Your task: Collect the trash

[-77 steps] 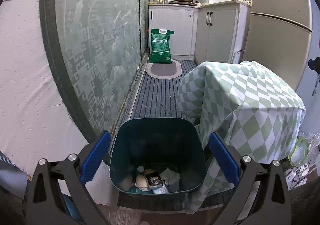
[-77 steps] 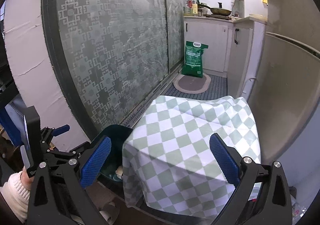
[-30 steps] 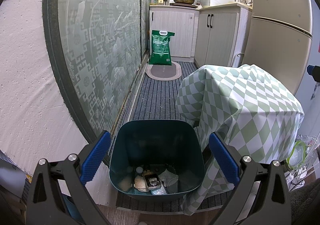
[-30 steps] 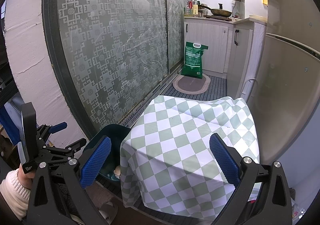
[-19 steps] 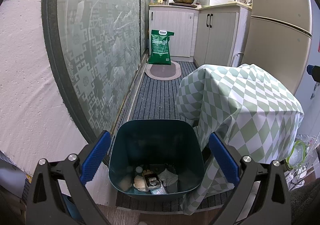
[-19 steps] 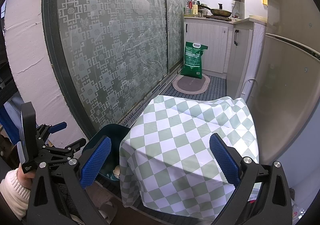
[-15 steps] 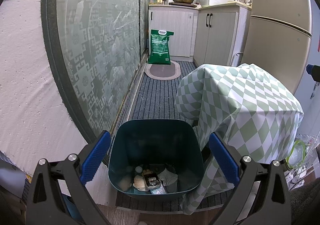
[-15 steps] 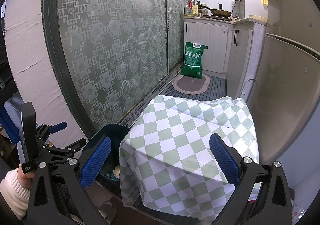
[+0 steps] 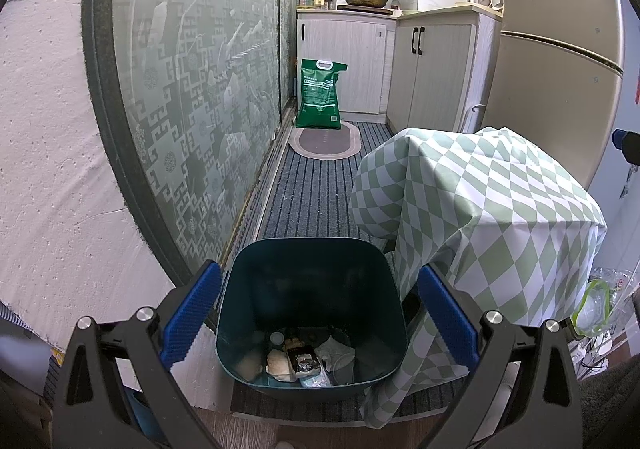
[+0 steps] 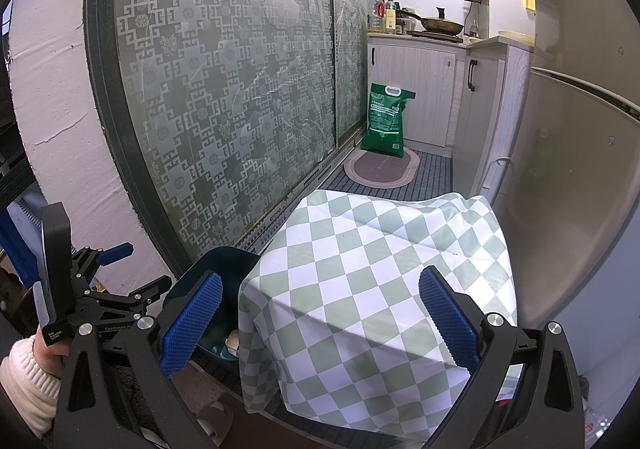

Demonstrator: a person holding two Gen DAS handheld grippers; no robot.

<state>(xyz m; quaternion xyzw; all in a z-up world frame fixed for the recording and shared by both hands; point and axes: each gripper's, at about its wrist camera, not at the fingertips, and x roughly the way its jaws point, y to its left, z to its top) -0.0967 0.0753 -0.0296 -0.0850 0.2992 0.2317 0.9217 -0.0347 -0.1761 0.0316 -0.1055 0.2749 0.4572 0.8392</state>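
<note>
The left gripper hung wide open with nothing in it, right above the dark teal trash bin. The bin sat on the striped floor mat, near the mat's front edge, just beside the patterned glass door on one side and the green checkered cloth on the other. Trash lay at the bottom: crumpled wrappers and some pale scraps. The right gripper was spread open too, empty, hovering over the checkered cloth. A green sack stood against the cabinets at the far end.
</note>
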